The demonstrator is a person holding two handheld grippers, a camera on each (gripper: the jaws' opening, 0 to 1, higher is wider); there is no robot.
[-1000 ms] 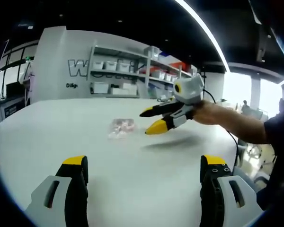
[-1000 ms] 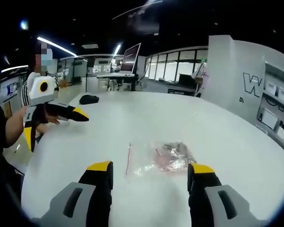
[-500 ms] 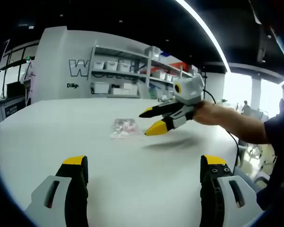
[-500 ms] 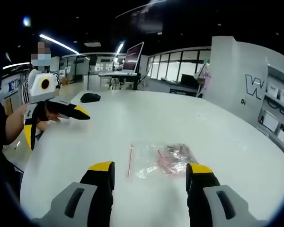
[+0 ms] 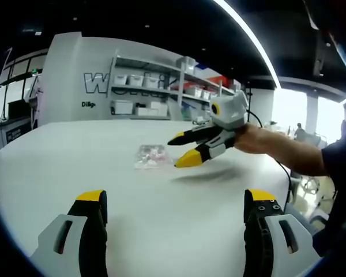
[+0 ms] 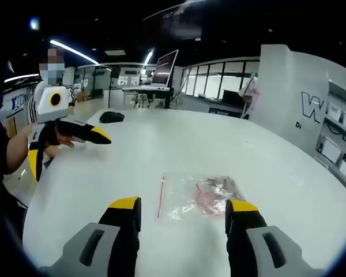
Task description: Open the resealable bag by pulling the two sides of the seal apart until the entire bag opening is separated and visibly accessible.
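**A:** What does the left gripper view show?

**B:** A broad white table [image 5: 57, 150] runs ahead. The left gripper [image 5: 176, 199] rises from the bottom with its yellow-tipped jaws spread wide and nothing between them. Well ahead, a clear resealable bag [image 5: 150, 156] with pinkish contents lies flat on the tabletop. The right gripper [image 5: 181, 150], held in the person's hand [image 5: 256, 138], reaches in from the right; its jaws are parted and empty, tips just beside the bag and slightly above the table. Behind stand storage shelves [image 5: 155, 86] with bins.

**A:** And the right gripper view?

**B:** The bag [image 6: 199, 193] lies just beyond the right gripper's [image 6: 181, 208] open jaws. Its red seal strip [image 6: 161, 196] runs along the edge nearest the left jaw. The left gripper [image 6: 66, 144] waits, unclenched, far off at the table's left edge. A dark computer mouse [image 6: 111, 116] sits farther back, with desks and a monitor [image 6: 164, 68] beyond.

**A:** Which step is this?

**B:** The approach, I judge; the seal looks closed and untouched. Next, each gripper must pinch one side of the seal, so the left one needs to come much closer.

**A:** Any obstacles?

**B:** Nothing blocks the way. The thin film lying flat will likely be hard to separate.
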